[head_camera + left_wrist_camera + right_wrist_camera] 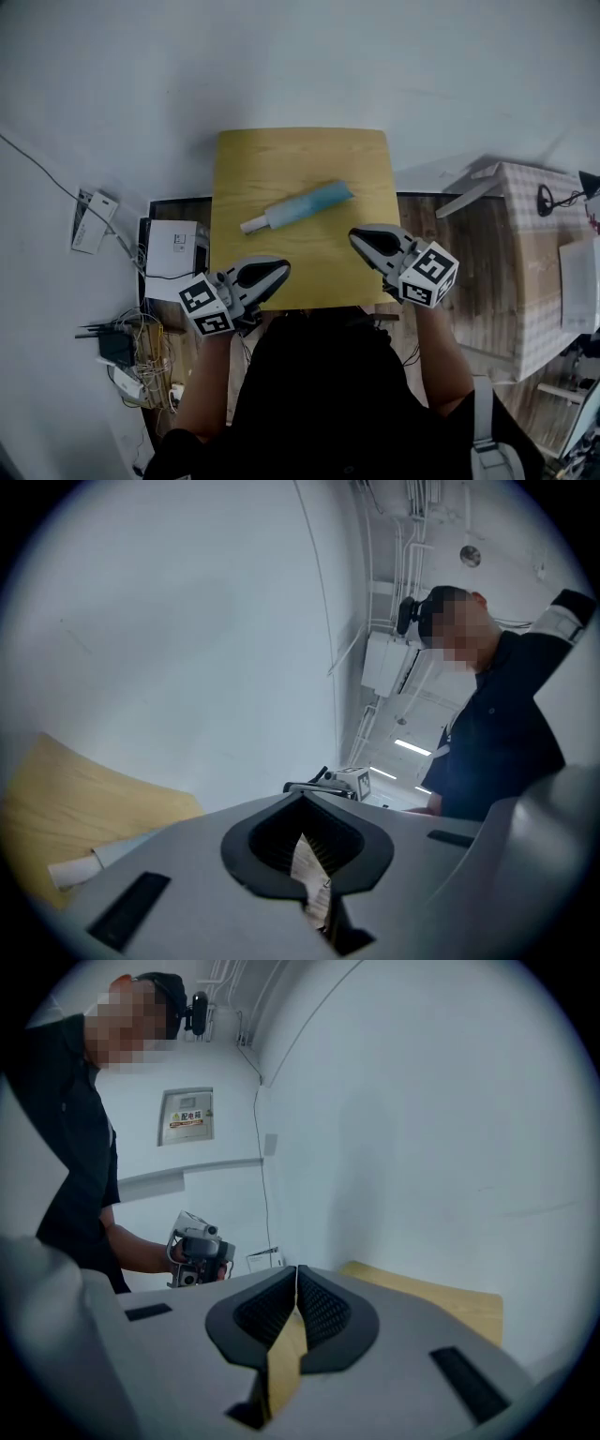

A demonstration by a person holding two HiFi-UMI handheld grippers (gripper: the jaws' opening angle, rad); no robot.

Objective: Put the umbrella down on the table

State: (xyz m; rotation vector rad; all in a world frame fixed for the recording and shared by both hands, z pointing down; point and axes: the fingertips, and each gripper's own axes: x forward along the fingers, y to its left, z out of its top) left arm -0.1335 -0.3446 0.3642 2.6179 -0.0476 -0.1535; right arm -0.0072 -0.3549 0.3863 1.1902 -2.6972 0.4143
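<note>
A folded light-blue umbrella (pixel 298 207) with a white handle end lies slantwise on the yellow table (pixel 300 159), free of both grippers. Its white handle end (pixel 73 869) peeks past the jaws in the left gripper view. My left gripper (pixel 281 273) hovers at the table's near left edge, shut with nothing in it. My right gripper (pixel 358 238) is over the near right part of the table, also shut and empty. In both gripper views the jaws meet tip to tip; the left gripper (pixel 302 797) and right gripper (pixel 296 1269) point toward each other.
A white box (pixel 175 250) and tangled cables with adapters (pixel 122 352) sit on the floor to the left. A checked-cloth table (pixel 534 272) stands to the right. A white wall (pixel 300 66) lies beyond the yellow table.
</note>
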